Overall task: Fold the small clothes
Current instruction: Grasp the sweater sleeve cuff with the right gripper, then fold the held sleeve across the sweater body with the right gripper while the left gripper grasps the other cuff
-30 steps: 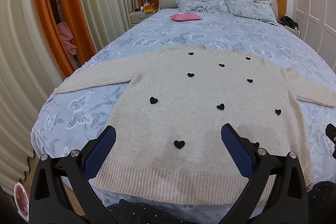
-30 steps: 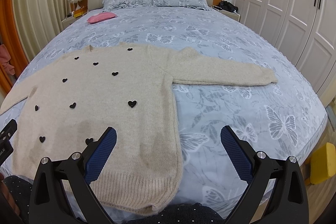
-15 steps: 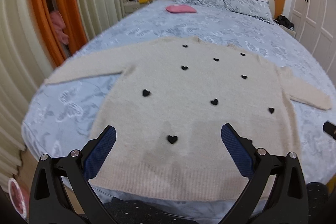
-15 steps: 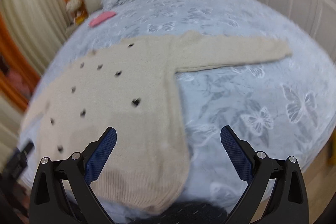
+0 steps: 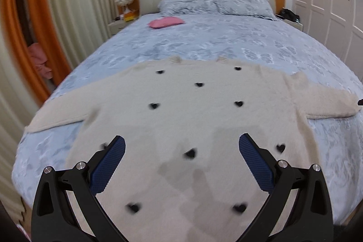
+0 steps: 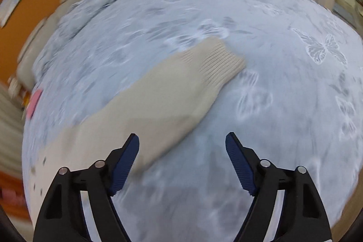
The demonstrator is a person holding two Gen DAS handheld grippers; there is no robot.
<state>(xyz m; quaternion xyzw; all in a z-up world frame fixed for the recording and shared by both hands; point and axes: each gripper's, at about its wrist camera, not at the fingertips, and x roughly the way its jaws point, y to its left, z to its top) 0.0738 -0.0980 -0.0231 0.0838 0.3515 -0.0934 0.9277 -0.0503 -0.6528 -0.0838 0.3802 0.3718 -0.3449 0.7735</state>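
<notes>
The step in hand appears to be the taking of a sleeve for the first fold, and doing it well is calling for a low, level approach by the right gripper [image 6: 182,144] toward the ribbed cuff [image 6: 219,61], with one finger going under the knit and one over it — catching the cuff alone and not the bedspread [image 6: 283,106] beneath. The beige sweater [image 5: 188,119] is lying flat, front up, across the near part of the bed, its sleeves spread to either side and its black hearts showing. The left gripper [image 5: 181,146] is hanging over the lower body of the sweater with jaws spread wide and nothing between them; a heart patch [image 5: 190,153] is sitting in the gap. The right gripper is likewise gaping and empty: the right sleeve [image 6: 145,106] is running diagonally ahead, its forearm passing beside the left finger [image 6: 124,162], the cuff well beyond both tips. Contact with the cloth cannot be confirmed — the view is blurred.
</notes>
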